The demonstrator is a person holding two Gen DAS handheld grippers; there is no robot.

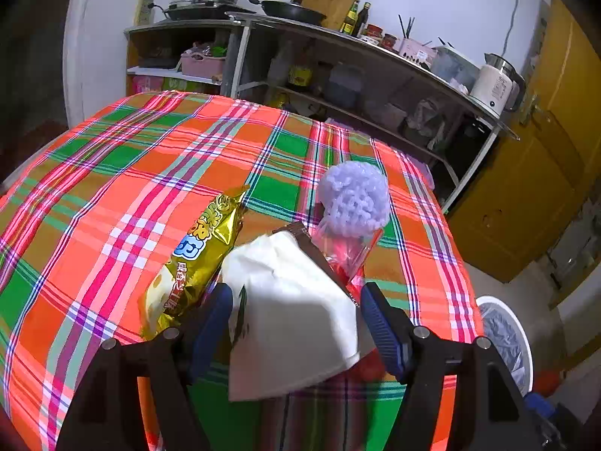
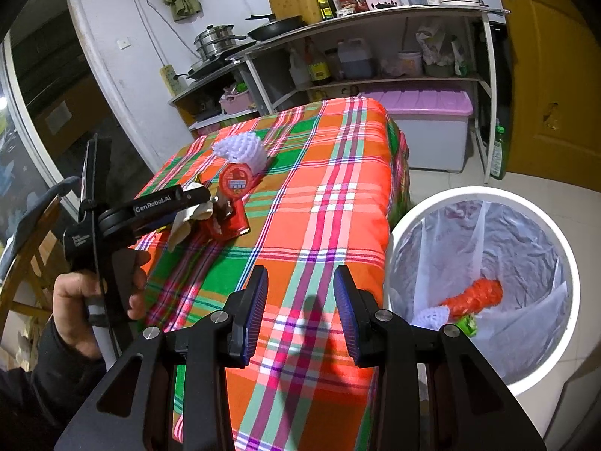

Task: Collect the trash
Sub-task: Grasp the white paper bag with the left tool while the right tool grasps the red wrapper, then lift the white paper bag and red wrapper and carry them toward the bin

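My left gripper is open, its blue fingers on either side of a crumpled white paper on the plaid tablecloth. A gold snack bag lies just left of it. A red plastic wrapper and a lilac foam fruit net lie beyond. My right gripper is open and empty above the table's near right edge. In the right wrist view the left gripper sits over the trash beside the red wrapper and foam net. A white trash bin with a liner stands on the floor to the right.
The bin holds an orange-red wrapper, a foam net piece and a green scrap. A shelf unit with pans, bottles and a kettle stands behind the table. A lilac-lidded storage box sits under it. A yellow door is at right.
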